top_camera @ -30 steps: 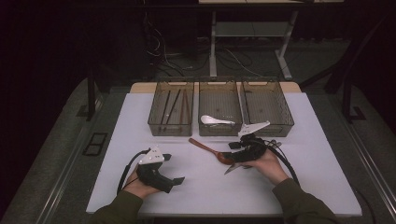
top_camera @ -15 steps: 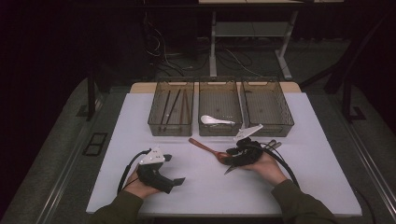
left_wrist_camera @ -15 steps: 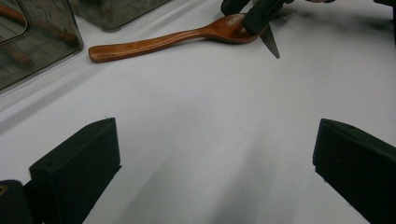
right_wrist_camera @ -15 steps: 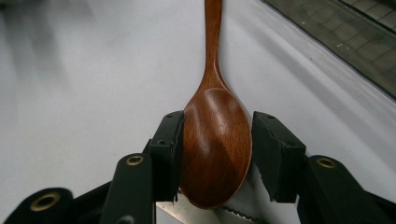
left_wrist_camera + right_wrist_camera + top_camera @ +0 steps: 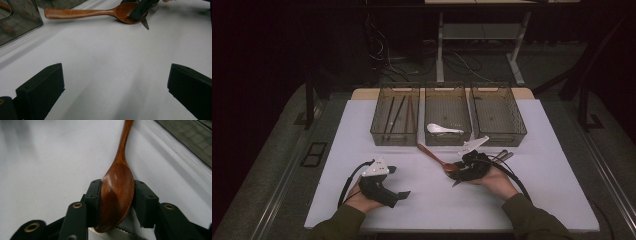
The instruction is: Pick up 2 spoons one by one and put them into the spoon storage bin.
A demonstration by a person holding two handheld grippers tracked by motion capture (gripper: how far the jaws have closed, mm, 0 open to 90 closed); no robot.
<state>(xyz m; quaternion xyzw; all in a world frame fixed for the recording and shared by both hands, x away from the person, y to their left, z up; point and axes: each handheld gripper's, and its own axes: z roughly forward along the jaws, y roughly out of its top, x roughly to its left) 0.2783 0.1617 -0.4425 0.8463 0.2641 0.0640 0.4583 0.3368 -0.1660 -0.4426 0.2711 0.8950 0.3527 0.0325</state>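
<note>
Fingers of the right gripper [image 5: 117, 202] are closing on the bowl of the wooden spoon [image 5: 117, 195], one pad pressing each side of it, with the handle running away toward the trays. In the high view the spoon [image 5: 434, 156] is lying on the white table [image 5: 562, 165], just in front of the middle tray [image 5: 448, 136], which is holding a white spoon [image 5: 443, 129]. The left gripper [image 5: 384, 182] is resting near the table's front edge, its fingers [image 5: 40, 90] standing wide apart and holding nothing. Grasping looks like the step in hand; the next move probably calls for lifting the spoon level and carrying it over a tray wall without letting the smooth bowl slip.
</note>
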